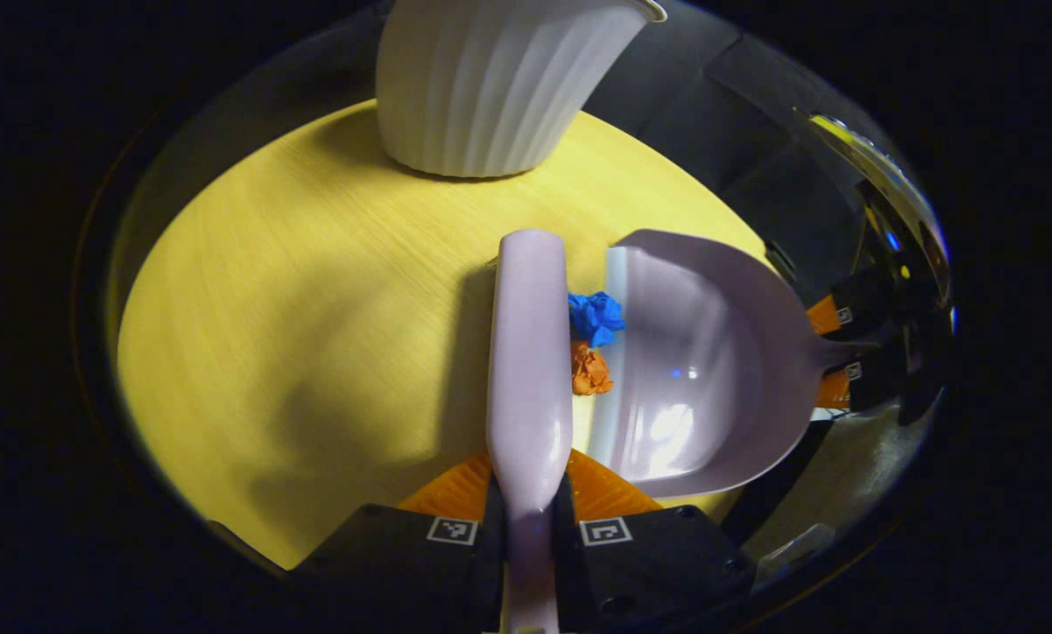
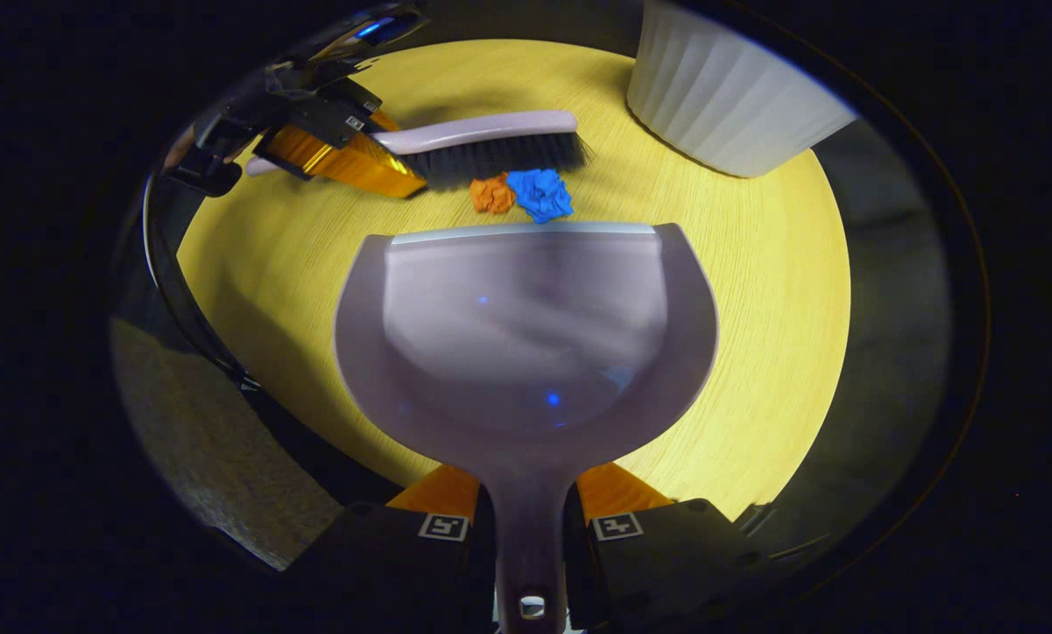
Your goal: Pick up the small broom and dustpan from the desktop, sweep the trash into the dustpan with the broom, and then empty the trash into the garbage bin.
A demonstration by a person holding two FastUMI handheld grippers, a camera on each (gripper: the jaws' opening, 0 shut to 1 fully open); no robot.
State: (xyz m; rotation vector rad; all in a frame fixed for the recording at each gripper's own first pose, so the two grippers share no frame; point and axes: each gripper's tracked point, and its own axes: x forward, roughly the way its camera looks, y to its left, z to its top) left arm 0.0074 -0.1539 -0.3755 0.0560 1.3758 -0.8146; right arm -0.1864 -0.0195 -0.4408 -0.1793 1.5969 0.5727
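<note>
While the left claw [image 1: 530,493] grips the broom [image 1: 528,352], trash [image 1: 592,339] lies beside it.

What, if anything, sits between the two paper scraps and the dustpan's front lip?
Nothing visible. The blue scrap and orange scrap lie on bare tabletop just ahead of the dustpan lip, with the broom bristles behind them. The white bin stands off to the side.

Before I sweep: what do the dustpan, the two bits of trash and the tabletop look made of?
Dustpan: likely smooth glossy plastic, showing light reflections. Blue scrap and orange scrap: crumpled, matte, probably paper. Tabletop: wood-grain look, maybe laminate.
</note>
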